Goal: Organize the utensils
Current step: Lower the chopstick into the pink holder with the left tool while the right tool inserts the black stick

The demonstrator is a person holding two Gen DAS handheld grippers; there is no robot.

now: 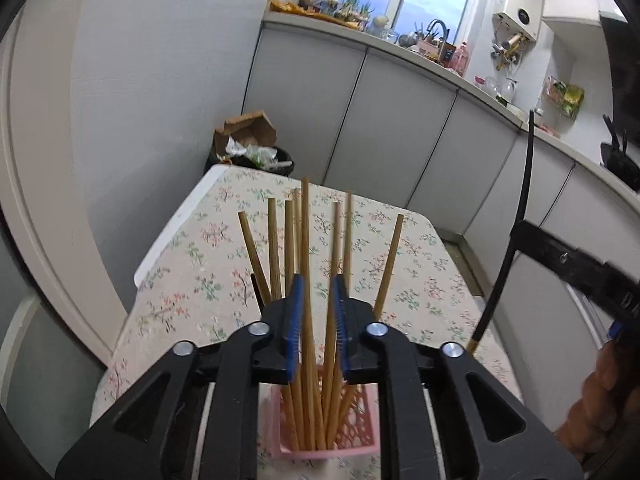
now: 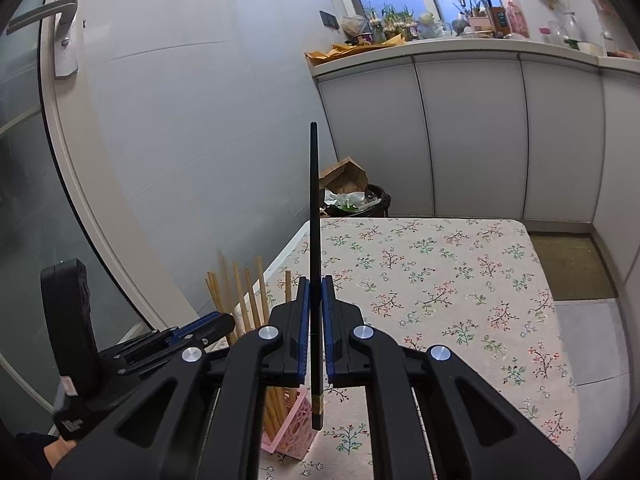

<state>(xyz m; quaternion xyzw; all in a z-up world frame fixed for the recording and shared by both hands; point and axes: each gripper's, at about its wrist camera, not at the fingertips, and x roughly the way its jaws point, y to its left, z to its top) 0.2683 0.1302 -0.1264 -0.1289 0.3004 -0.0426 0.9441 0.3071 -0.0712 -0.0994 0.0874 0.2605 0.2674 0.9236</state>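
Chopsticks gathered into the holder

The left gripper (image 1: 316,320) stood slightly spread around wooden chopsticks (image 1: 306,280) upright in the pink holder (image 1: 352,420); beside it, the right gripper (image 2: 316,320) pinched a black chopstick (image 2: 315,200) vertical, apparently for insertion, above the floral tablecloth (image 2: 440,280).

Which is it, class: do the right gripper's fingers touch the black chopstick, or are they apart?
Touching. The right wrist view shows the right gripper with both blue fingers pressed against the upright black chopstick, no gap.
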